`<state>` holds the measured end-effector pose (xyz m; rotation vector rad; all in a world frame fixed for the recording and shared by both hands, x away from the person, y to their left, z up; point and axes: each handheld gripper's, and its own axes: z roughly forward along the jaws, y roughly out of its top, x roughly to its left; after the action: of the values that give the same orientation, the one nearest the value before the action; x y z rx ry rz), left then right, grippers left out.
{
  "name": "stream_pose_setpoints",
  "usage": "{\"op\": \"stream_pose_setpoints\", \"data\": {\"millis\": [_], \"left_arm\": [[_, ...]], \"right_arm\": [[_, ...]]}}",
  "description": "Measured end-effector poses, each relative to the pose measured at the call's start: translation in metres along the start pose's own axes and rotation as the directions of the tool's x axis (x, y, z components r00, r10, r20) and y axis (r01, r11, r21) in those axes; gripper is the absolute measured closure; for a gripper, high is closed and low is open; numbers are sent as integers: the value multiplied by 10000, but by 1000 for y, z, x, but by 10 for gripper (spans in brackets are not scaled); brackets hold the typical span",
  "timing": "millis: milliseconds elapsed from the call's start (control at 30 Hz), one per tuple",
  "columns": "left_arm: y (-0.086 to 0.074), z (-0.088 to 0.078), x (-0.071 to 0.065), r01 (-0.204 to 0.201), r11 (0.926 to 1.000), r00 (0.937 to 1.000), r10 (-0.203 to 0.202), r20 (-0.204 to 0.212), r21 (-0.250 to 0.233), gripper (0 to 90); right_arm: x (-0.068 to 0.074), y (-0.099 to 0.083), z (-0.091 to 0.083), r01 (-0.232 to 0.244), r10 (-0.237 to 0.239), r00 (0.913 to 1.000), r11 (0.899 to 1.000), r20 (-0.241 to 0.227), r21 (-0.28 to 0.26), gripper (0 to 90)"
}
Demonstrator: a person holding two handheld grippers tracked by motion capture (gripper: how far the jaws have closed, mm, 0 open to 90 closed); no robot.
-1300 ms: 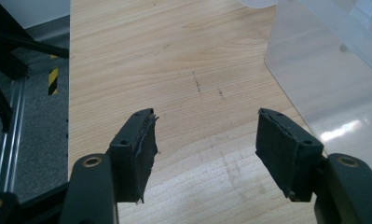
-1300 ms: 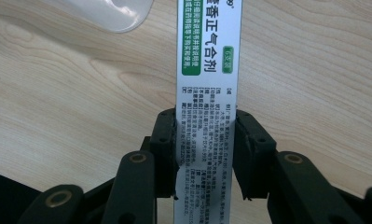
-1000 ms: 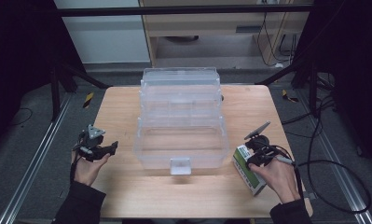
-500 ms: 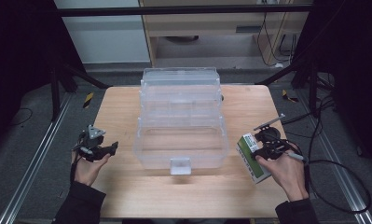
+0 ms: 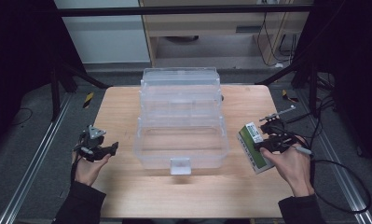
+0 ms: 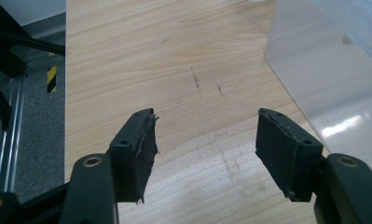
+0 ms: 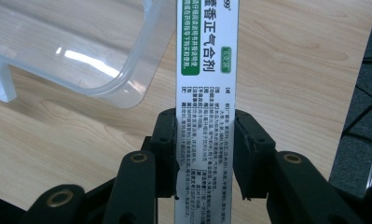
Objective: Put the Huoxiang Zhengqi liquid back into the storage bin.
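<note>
Dominating the wooden table, a clear tiered plastic organiser stands open; at its right side the right gripper clamps a green-and-white carton, seemingly light, crushable, best held across its narrow faces; the left gripper gapes, holding nothing.

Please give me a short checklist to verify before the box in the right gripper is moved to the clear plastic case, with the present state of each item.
1. Right gripper shut on the green and white box: ok.
2. Grip centred along the box: cannot tell; its near end runs out of the picture.
3. Front tray of the clear case open and empty: ok.
4. Left gripper open, holding nothing: ok.
5. Left gripper away from the case: ok.
6. Bare table between box and case: ok.
</note>
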<state>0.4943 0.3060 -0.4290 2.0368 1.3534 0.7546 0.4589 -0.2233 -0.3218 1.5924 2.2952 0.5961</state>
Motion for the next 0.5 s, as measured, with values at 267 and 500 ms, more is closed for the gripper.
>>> {"op": "stream_pose_setpoints", "data": {"millis": [267,500], "left_arm": [[0,1,0,19,10000,10000,-19,9,27,373],[-1,1,0,18,10000,10000,-18,7,24,373]], "right_arm": [[1,9,-8,151,-151,9998,9999,116,32,650],[3,16,-13,303,-303,9995,9995,71,-20,649]]}}
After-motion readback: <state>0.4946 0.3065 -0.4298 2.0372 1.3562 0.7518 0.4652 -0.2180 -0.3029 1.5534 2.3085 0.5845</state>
